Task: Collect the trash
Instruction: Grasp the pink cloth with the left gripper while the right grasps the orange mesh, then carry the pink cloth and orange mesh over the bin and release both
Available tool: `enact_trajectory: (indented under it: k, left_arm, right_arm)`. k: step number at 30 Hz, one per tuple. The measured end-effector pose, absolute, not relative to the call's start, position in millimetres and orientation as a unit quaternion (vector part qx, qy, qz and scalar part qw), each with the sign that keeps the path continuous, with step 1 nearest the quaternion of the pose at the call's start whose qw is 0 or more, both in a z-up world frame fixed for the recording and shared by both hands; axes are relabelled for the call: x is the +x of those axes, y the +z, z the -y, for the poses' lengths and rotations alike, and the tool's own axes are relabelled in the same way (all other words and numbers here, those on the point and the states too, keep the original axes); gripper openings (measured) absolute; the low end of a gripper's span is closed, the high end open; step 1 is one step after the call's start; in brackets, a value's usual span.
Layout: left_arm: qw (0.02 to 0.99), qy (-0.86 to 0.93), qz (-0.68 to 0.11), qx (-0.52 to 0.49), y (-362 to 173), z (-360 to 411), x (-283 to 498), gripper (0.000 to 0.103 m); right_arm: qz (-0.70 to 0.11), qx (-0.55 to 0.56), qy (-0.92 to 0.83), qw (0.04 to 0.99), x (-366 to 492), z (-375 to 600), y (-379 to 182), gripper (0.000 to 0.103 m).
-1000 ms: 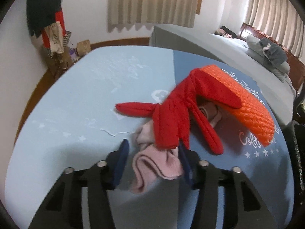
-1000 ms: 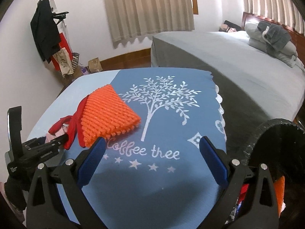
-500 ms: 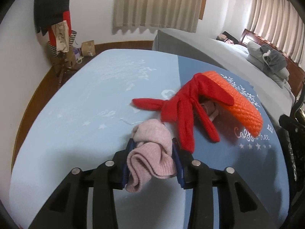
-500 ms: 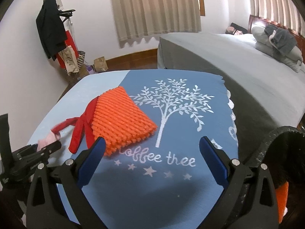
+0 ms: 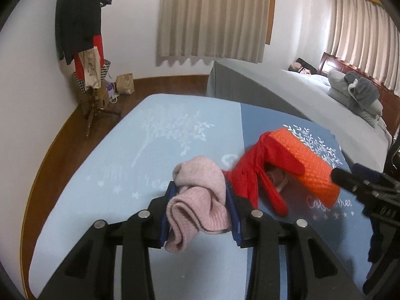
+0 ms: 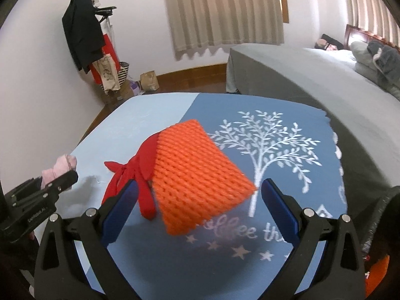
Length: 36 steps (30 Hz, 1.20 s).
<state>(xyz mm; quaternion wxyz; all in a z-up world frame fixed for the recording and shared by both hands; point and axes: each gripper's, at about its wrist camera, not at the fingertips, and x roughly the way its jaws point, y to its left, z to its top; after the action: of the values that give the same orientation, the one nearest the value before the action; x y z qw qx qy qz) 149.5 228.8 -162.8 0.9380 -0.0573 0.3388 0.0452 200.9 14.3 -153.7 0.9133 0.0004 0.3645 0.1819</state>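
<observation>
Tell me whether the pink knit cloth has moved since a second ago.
Yes. The pink knit cloth has left the red fabric, lifted off the blue tablecloth.

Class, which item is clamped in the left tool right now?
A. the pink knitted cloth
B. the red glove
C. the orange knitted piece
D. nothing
A: the pink knitted cloth sits bunched between the blue pads of the left tool, lifted off the blue tablecloth.

Pink knit (image 5: 200, 197); orange mesh (image 6: 197, 177); red cloth (image 6: 132, 172); blue tree-print cloth (image 6: 275, 130).
</observation>
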Motion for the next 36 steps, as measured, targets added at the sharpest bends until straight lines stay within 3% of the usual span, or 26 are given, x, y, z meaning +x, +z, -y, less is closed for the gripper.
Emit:
enact_trajectory:
  k: [6,9,12,17,20,23,36]
  left_arm:
    - [0.938,0.046,-0.338,-0.06,-162,-230,152,0.038]
    - [0.938,0.046,-0.339,-0.061,-162,-231,152,0.038]
    - [0.937,0.047,-0.34,-0.063,-162,-232,151,0.038]
    - [0.938,0.042,-0.339,-0.062,-160,-228,150,0.038]
    - [0.938,0.038,-0.339,-0.059,-159,-224,149,0.038]
    - [0.939,0.032,-0.338,-0.058,-158,-220,148,0.038]
    - [0.939,0.001,-0.341,-0.048,-154,-190,141,0.038]
  right_arm:
    - [-0.379,-0.012,0.193,0.905,208,-28,-165,0.095]
    - [-0.391,-0.017,0.196,0.899,212,-32,-172,0.086]
    - [-0.405,-0.021,0.202,0.891,215,-34,-179,0.071]
    - [-0.414,-0.01,0.235,0.879,213,-34,-180,0.033]
    - [-0.411,-0.005,0.246,0.878,206,-31,-175,0.02]
    - [-0.408,0.001,0.253,0.877,199,-25,-170,0.016]
    - [-0.396,0.044,0.225,0.889,165,27,-145,0.015]
